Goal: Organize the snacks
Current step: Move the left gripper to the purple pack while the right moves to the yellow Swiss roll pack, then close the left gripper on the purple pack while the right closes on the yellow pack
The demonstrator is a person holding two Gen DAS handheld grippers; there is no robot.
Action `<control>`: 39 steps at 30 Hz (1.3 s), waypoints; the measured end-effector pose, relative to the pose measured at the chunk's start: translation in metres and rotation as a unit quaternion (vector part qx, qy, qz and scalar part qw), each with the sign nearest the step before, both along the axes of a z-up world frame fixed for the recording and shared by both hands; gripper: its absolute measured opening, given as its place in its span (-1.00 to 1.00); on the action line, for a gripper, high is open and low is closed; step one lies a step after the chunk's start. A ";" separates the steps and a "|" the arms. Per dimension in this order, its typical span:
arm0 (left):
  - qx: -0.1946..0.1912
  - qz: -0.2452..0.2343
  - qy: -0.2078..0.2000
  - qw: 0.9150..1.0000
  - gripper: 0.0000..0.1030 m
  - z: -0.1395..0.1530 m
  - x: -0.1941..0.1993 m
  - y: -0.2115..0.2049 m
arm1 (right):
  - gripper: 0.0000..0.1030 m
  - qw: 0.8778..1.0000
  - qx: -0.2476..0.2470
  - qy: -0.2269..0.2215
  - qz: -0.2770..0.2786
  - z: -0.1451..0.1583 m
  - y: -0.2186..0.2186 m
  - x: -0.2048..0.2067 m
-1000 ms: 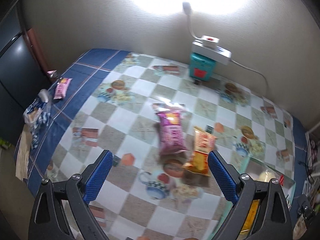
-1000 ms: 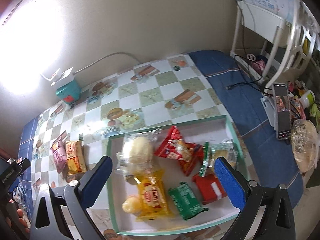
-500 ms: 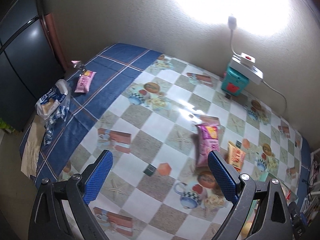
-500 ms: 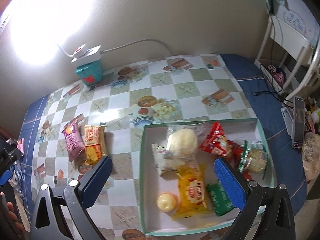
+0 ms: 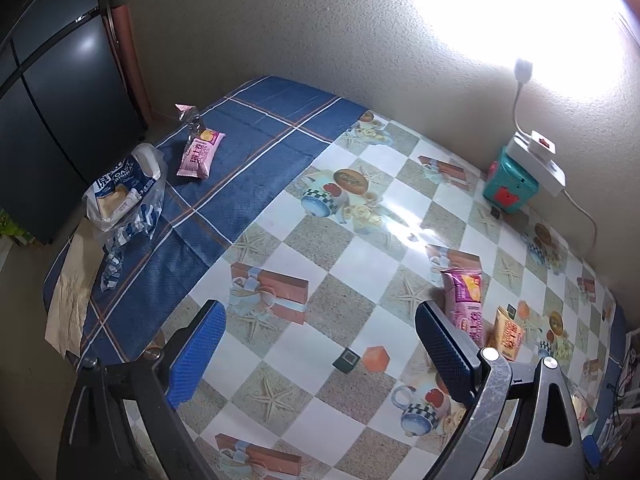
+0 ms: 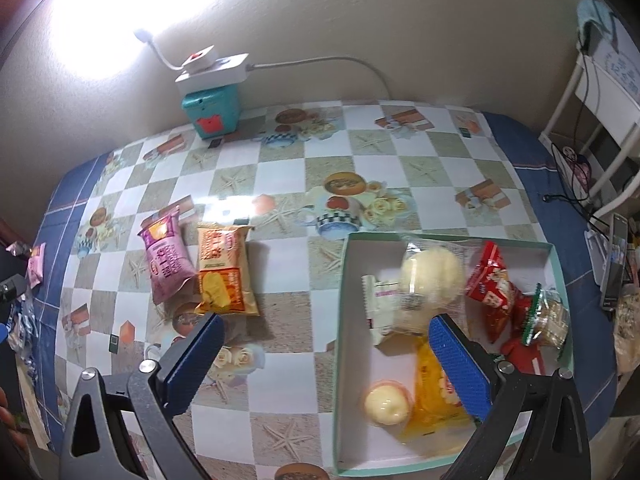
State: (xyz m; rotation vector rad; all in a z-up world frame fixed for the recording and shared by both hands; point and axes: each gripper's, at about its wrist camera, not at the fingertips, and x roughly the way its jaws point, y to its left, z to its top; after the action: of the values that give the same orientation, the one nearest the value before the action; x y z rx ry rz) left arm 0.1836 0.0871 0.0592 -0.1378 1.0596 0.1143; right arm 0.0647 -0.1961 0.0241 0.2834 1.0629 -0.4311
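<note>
A purple snack packet (image 6: 166,260) and an orange snack packet (image 6: 224,270) lie side by side on the checked tablecloth; both also show in the left wrist view, purple (image 5: 464,298) and orange (image 5: 509,334). A white box with a green rim (image 6: 340,344) holds several snacks, among them a round bun (image 6: 430,274), a red packet (image 6: 490,284) and a yellow packet (image 6: 430,392). A small pink packet (image 5: 200,154) lies far left on the blue cloth. My left gripper (image 5: 316,356) is open and empty above the table. My right gripper (image 6: 326,364) is open and empty, over the box's left edge.
A bread bag (image 5: 120,196) lies at the table's left edge by a dark cabinet (image 5: 52,92). A teal box with a white power strip (image 6: 212,100) stands at the wall. A white rack (image 6: 600,92) and a phone (image 6: 614,260) are at the right.
Both views have swung left. The left gripper now faces the table's left end with the pink packet and bread bag; the right gripper now takes in the two loose packets. Both stay open.
</note>
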 end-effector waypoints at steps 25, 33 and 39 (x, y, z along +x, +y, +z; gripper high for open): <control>-0.107 -0.056 0.024 0.992 0.86 -0.062 0.043 -0.047 | 1.00 0.999 0.028 -0.022 0.038 -0.064 0.026 0.064; -0.123 -0.106 0.021 0.986 0.86 -0.082 0.055 -0.093 | 0.99 0.997 0.046 -0.034 0.043 -0.089 0.025 0.084; -0.128 -0.117 0.027 0.984 0.86 -0.098 0.061 -0.107 | 0.81 0.997 0.057 -0.038 0.044 -0.103 0.021 0.092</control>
State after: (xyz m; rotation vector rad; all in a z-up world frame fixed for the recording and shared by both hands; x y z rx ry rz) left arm 0.2447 -0.0197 -0.0392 -0.2423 1.1339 -0.2338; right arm 0.1566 -0.1748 -0.0784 0.3494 1.0220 -0.2790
